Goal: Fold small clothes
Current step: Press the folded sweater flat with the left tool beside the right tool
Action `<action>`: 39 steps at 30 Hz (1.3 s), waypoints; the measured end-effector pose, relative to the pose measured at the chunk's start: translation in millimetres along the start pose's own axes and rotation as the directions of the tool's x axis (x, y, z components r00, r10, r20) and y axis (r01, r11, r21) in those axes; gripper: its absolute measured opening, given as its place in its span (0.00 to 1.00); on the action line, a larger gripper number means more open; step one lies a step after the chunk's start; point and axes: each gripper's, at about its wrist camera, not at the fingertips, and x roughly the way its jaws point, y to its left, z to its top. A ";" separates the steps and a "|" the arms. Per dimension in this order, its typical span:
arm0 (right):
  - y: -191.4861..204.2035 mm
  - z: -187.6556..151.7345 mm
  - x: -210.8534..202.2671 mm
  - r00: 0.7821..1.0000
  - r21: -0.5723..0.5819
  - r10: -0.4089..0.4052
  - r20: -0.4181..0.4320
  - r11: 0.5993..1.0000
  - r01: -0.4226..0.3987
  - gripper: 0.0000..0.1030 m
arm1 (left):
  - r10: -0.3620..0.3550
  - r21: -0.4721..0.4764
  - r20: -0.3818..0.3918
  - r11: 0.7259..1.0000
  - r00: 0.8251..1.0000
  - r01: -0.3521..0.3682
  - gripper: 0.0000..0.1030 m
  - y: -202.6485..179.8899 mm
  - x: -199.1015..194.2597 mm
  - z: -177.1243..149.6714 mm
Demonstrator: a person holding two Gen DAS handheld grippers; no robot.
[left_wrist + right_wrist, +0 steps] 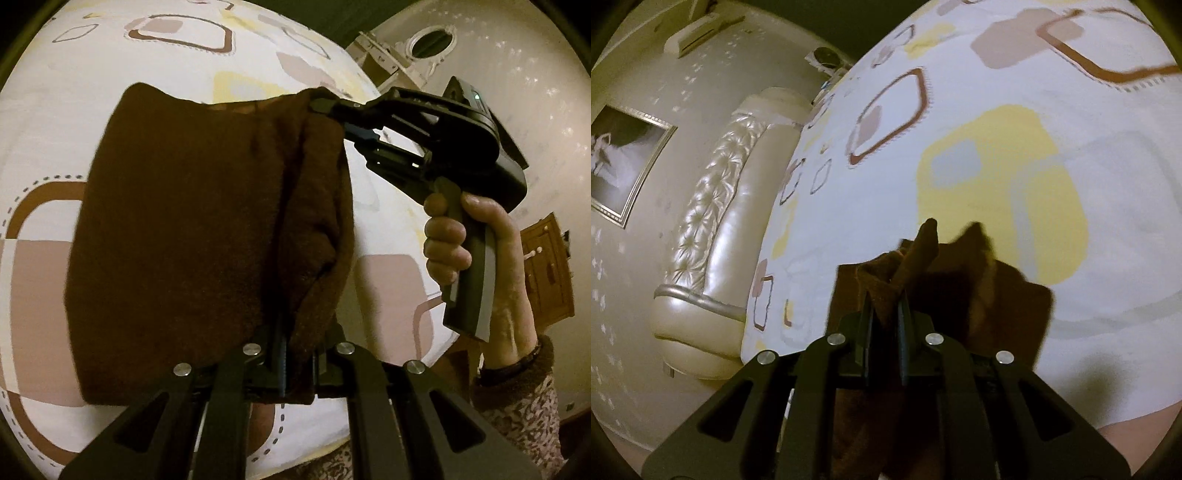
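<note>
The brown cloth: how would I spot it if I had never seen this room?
Find the bed with the white sheet printed with brown and yellow squares. Above it, two black tongs hold up the brown cloth between them by one edge. It is the only dark, fuzzy, plain thing against that pale patterned sheet.

We are looking down along the left gripper (295, 354), whose jaws are pinching the near edge of a dark brown garment (192, 221). The cloth is hanging stretched above a white bedsheet (44, 140) printed with brown and yellow squares. At its far corner the right gripper (325, 107) is clamping the fabric, and a hand (469, 240) is gripping that tool's handle, a patterned sleeve (524, 402) showing at the wrist. A wooden cabinet (546, 269) is sitting at the right edge.
</note>
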 end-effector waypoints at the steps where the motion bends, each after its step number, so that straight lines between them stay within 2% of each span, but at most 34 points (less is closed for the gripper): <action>1: -8.1 -1.1 0.3 1.000 0.015 0.001 0.000 1.000 -0.001 0.10 | 0.007 0.004 -0.002 1.000 1.000 -0.007 0.09 -0.8 3.0 0.1; 8: -44.6 -7.2 4.4 1.000 0.074 0.015 0.003 0.997 -0.016 0.10 | 0.080 0.034 -0.007 0.996 0.997 -0.080 0.09 -6.9 14.0 -1.4; 14: -59.5 -8.7 8.3 1.000 0.097 0.023 0.002 0.995 -0.023 0.10 | 0.131 0.067 0.001 0.989 0.991 -0.131 0.09 -21.4 18.5 -11.0; 21: -68.4 -10.7 10.7 1.000 0.111 0.024 0.002 0.994 -0.024 0.10 | 0.160 0.082 0.005 0.984 0.987 -0.160 0.09 -31.0 25.8 -20.3; 24: -71.8 -11.4 11.6 1.000 0.117 0.025 0.002 0.993 -0.025 0.10 | 0.165 0.078 0.005 0.983 0.986 -0.165 0.09 -36.8 35.9 -11.8; 39: -92.1 -17.7 15.6 0.999 0.179 0.038 0.014 0.983 -0.039 0.10 | 0.208 0.099 0.015 0.973 0.978 -0.209 0.10 -41.2 46.3 -18.1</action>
